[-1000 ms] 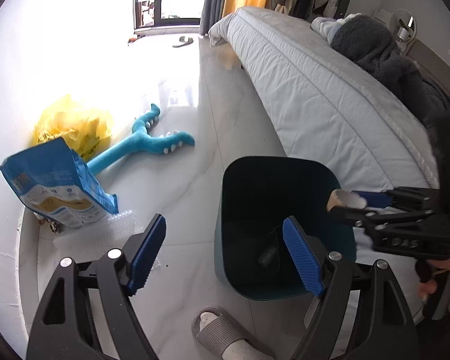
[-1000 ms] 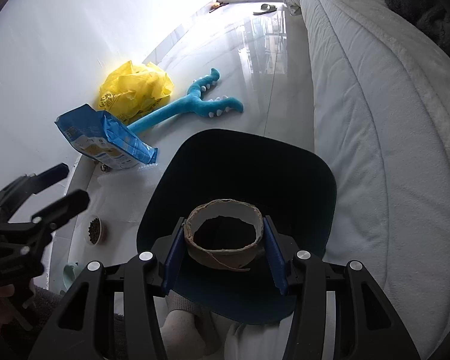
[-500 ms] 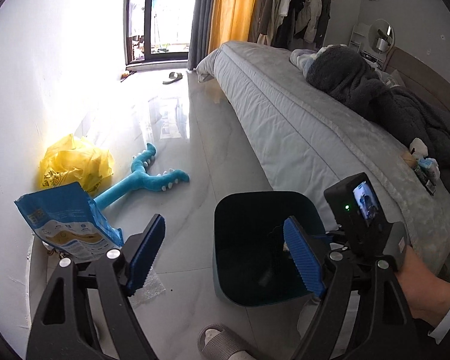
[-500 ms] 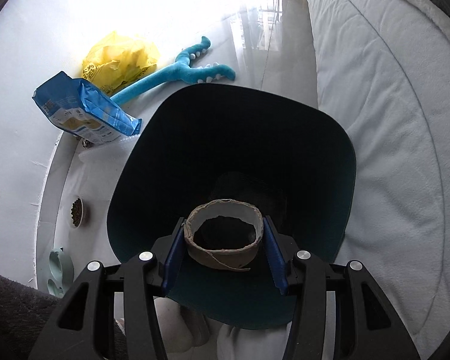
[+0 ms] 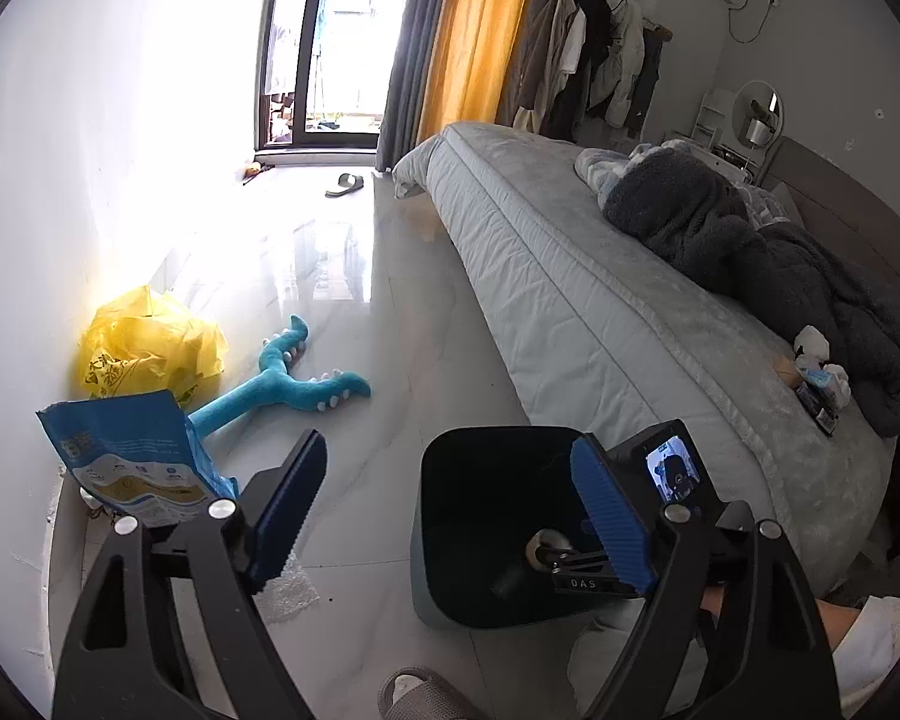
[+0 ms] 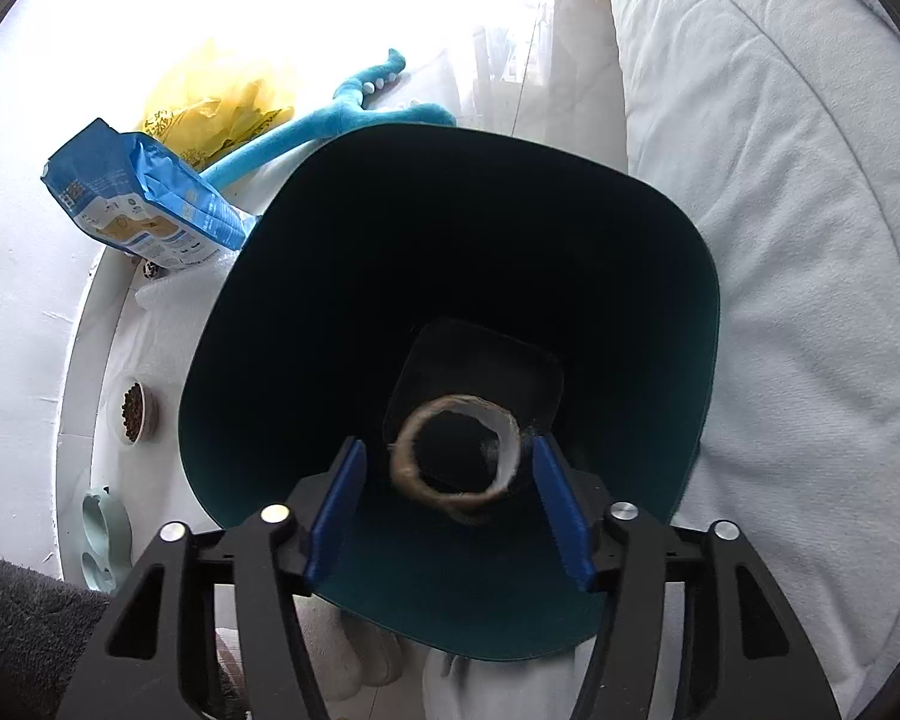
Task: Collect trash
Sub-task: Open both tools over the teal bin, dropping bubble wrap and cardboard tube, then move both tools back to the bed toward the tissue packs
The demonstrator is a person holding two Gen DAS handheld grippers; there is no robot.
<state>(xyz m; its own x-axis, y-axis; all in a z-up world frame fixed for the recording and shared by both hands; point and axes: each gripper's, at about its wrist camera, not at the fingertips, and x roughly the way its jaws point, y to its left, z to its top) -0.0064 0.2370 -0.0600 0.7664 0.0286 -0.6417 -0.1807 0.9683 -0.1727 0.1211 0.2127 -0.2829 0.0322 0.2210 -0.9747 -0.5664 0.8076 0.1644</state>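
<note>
right wrist view alone shows the cardboard roll [image 6: 456,459] between the right hand-held gripper [image 6: 450,498] pads, jaws opening, clear of both, inside the bin [image 6: 648,276]; its bore faces the cam, long axis down. left hand-held gripper [image 5: 450,510] wide, empty, w/ bed [image 5: 570,300] beyond.

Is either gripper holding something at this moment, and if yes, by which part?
Nothing is held. The right gripper is opening over the bin; the cardboard roll sits between its pads, touching neither. The left gripper is open and empty.
</note>
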